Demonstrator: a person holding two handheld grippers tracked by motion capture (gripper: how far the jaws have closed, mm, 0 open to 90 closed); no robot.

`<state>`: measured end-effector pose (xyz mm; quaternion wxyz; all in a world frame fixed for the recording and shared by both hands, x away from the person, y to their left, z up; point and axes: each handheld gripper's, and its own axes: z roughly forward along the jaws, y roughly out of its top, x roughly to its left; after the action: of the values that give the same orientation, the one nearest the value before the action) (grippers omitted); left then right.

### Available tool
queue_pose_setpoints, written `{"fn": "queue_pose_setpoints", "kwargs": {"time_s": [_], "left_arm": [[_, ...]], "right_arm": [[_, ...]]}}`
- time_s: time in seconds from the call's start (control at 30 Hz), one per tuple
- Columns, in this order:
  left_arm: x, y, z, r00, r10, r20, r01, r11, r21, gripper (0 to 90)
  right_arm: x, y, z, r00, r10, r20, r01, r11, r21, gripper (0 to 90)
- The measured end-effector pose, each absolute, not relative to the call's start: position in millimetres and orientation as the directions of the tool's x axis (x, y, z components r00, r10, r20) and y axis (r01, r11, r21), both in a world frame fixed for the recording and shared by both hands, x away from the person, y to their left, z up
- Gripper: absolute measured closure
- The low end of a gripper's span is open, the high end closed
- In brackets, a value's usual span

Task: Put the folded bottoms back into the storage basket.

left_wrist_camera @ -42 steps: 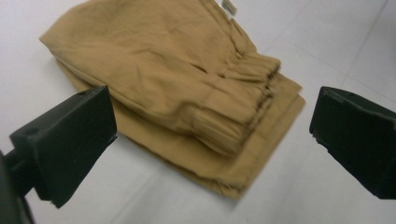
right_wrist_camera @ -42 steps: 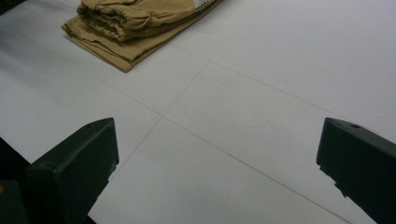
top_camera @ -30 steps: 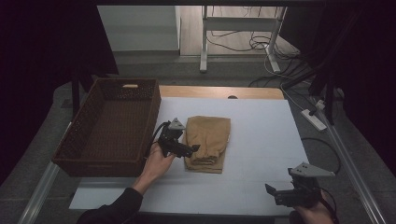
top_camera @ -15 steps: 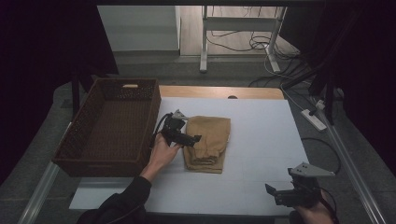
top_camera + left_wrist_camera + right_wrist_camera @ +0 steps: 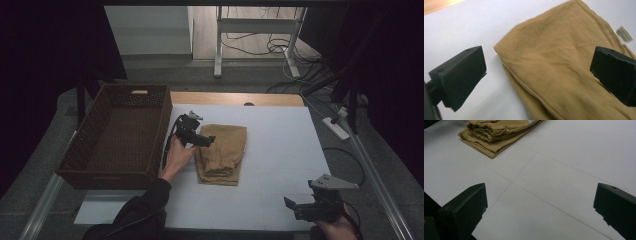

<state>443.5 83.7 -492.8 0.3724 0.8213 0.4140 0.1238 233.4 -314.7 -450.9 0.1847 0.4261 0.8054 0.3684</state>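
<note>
We held the left gripper with jaws spread wide over the left edge of the folded tan trousers, whose long axis ran away from us, beside the wicker basket. Our right gripper, also released, waited well apart.

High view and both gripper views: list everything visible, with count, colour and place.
Garment: one, tan, folded, mid-table, white tag near its far end.
Basket: one, dark brown wicker, left end of the table.
Table: one, white top with a wooden far edge.
Desk frame: one, white, on the floor behind the table.
Cables: several, black, on the floor behind.
Power strip: one, white, floor right of the table.
Left gripper: black, open, over the garment's left edge.
Right gripper: black, open, near right corner.
</note>
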Motion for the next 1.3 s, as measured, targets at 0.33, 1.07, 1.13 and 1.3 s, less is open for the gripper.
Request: {"fn": "queue_pose_setpoints", "kwargs": {"time_s": [0.33,1.07,1.13,1.3], "left_arm": [[466,83,-498,0.584,0.808,-0.079,0.614,-0.376,0.694,0.0],[506,87,-538,0.526,0.844,-0.102,0.712,-0.372,0.596,1.3],[506,87,-538,0.533,0.841,-0.097,0.705,-0.378,0.6,2.4],[503,87,-535,0.577,0.811,-0.101,0.683,-0.411,0.604,13.7]], "right_arm": [[233,-315,-451,-0.572,0.82,0.017,0.549,0.368,0.75,0.0],[233,-315,-451,-0.58,0.814,0.017,0.546,0.373,0.75,0.0],[233,-314,-451,-0.58,0.814,0.017,0.545,0.373,0.751,0.0],[233,-314,-451,-0.583,0.813,0.012,0.544,0.379,0.748,0.0]]}}
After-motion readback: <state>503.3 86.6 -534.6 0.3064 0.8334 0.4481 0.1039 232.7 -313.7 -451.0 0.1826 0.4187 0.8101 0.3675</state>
